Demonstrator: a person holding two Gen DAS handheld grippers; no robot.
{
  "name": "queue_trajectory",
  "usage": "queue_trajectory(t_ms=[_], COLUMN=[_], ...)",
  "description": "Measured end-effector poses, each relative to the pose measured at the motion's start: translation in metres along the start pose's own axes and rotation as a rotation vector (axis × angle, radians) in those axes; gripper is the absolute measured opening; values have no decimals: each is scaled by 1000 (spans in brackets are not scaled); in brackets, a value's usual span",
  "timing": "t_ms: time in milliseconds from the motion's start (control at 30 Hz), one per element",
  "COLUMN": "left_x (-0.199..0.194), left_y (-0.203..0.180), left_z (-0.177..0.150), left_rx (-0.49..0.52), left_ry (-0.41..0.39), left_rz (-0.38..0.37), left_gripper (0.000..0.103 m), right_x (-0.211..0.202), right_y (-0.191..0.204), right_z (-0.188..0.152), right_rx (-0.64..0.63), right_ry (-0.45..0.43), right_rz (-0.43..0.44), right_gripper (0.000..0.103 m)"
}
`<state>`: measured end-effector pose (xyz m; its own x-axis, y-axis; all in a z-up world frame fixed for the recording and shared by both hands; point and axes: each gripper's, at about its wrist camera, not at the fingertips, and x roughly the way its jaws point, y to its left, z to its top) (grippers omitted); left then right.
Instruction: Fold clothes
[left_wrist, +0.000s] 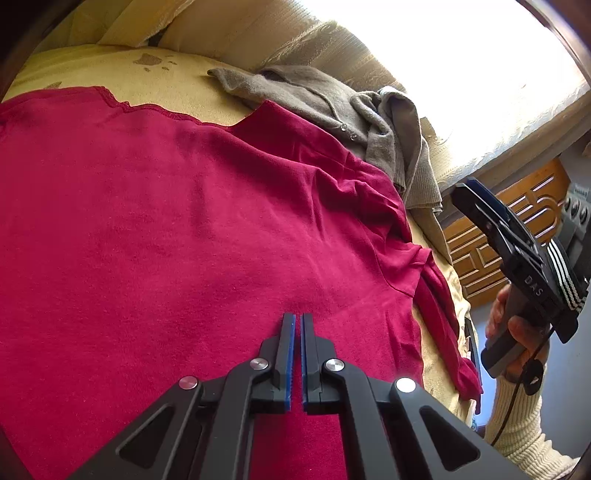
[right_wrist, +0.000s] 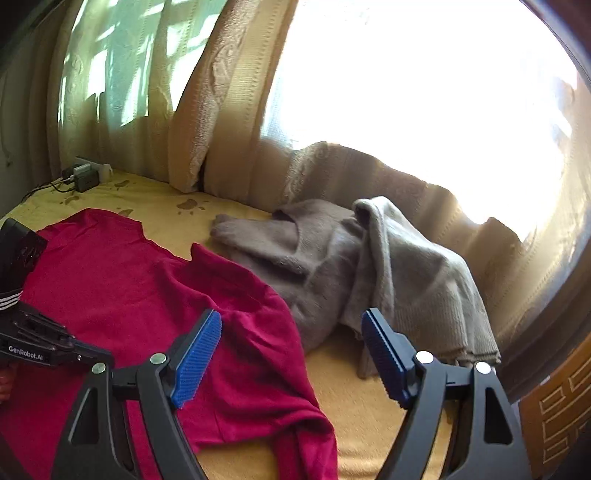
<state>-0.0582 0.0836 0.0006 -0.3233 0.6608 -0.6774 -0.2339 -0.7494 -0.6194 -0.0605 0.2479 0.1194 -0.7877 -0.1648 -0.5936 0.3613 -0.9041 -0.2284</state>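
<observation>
A dark red shirt (left_wrist: 166, 221) lies spread flat on the yellow bed sheet (right_wrist: 369, 406), with one sleeve trailing toward the bed's edge. My left gripper (left_wrist: 297, 321) hovers low over the shirt's body, jaws shut, and no cloth shows between the pads. My right gripper (right_wrist: 291, 317) is raised above the red shirt's (right_wrist: 129, 288) right side, jaws wide open and empty. In the left wrist view the right gripper (left_wrist: 467, 190) hangs off the bed's right edge, held by a hand (left_wrist: 517, 332).
A grey-brown cardigan (right_wrist: 295, 251) and a lighter knit (right_wrist: 417, 280) lie crumpled behind the shirt, against the curtains (right_wrist: 221, 110). A charger with cables (right_wrist: 83, 175) sits at the far left corner. A carved wooden door (left_wrist: 517, 221) stands beyond the bed's right edge.
</observation>
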Motion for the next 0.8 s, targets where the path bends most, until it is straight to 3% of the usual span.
queue_trajectory(t_ms=[200,300,367,400,467,500,567,600,633,800], left_x=[-4,-11,-13,-12,-12,-12,-12,-12,-12,-14], left_y=[-1,-4,0,3,9,10,11,11,11,13], left_z=[2,4,5,6,6,6,6,5,5,2], left_rx=[0,26,21,8,-14,-20,-21,-21,-20,-13], left_ry=[4,-21,-28,-25,-23,-23,-25,-26,-26,-37], left_rz=[28,92,104,93,65,56,52,51,50,51], left_gripper=[2,2,2,2,2,2,2,2,2,2], right_x=[70,111,131,140,151,156,156,153,150,142], right_y=[46,50,57,60,66,67,65,61,56,51], right_z=[44,52,50,47,40,36,31,32,33,38], right_rx=[-104,-118,-156,-180,-208,-211,-187,-162,-136,-132], right_ry=[40,109,144,163,217,249,246,225,205,123], right_rz=[158,252,256,254,262,258,244,228,212,96], right_gripper=[80,80,79,76,57,40,30,19,14,14])
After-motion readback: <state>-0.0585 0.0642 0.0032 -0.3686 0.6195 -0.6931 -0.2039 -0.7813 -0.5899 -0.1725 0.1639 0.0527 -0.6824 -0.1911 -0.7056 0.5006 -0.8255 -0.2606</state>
